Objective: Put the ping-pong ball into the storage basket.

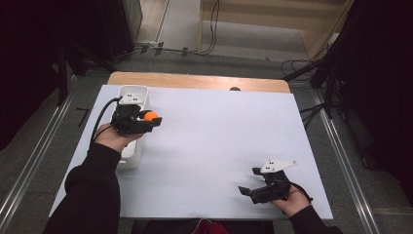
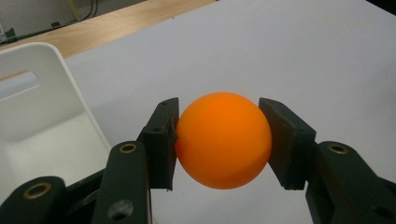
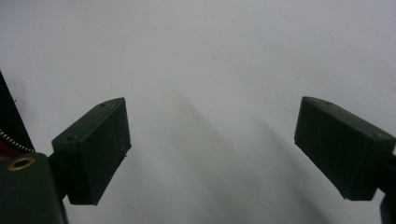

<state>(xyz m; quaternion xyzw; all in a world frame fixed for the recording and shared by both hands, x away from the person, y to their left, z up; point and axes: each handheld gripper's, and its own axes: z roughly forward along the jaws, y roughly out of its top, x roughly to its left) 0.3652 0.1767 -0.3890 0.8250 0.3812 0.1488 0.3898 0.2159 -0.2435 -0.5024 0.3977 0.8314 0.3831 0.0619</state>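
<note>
An orange ball [image 2: 223,140] sits pinched between the two black pads of my left gripper [image 2: 223,142], which is shut on it. From above, that ball [image 1: 150,116] and left gripper [image 1: 146,118] hover at the right edge of a white bin [image 1: 127,157] on the table's left side. My right gripper [image 1: 247,181] rests near the front right of the white table sheet [image 1: 214,136], its jaws wide apart. In the right gripper view its pads [image 3: 93,149] stand far apart over bare white surface, and the right gripper [image 3: 219,149] holds nothing.
The white bin [image 2: 46,121] has a handle slot in its end wall. A strip of wooden tabletop [image 1: 195,80] shows beyond the sheet's far edge. Cables and dark stands lie on the floor behind the table.
</note>
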